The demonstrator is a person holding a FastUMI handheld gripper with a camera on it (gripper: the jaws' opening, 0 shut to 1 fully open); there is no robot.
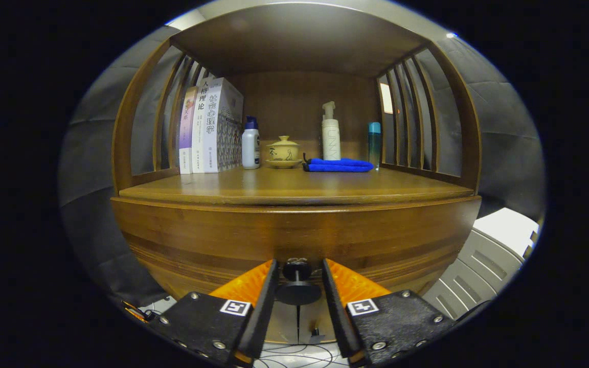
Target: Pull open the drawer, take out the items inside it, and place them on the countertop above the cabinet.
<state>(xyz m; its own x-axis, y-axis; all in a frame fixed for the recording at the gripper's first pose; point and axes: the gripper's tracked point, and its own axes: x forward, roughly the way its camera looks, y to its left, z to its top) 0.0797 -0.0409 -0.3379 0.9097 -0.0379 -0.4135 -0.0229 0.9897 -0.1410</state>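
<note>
Between the two fingers sits the drawer knob [297, 270], dark, round, on a short stem, w/ the gripper [298, 271] straddling it at knob height. Fingers [253, 286] run fwd roughly level and parallel, pointed square at the drawer front [294, 240]; tips sit right at the wood face or v. close to it, can't tell if touching. Gap is narrow, only a bit wider than the knob; a sliver of space shows on each side, so pads look close to the knob but can't confirm both are pressing. Drawer front looks flush w/ the cabinet, i.e. closed; contents hidden. Countertop [294, 189] is directly above the drawer, under a wooden hutch w/ slatted sides. On it, at the back, left to right: books [207, 130] standing upright against the left slats, white bottle w/ blue cap [250, 143] just beside them, yellow lidded teacup on a saucer [283, 152], folded blue cloth [338, 165] lying flat, white pump bottle [330, 133] upright behind the cloth, slim teal bottle [374, 143] near the right slats. Front part of the countertop is bare wood. Grey padded wall [95, 153] flanks the cabinet; a white/grey plastic bin [489, 255] sits low beside the cabinet, beyond the right finger.
</note>
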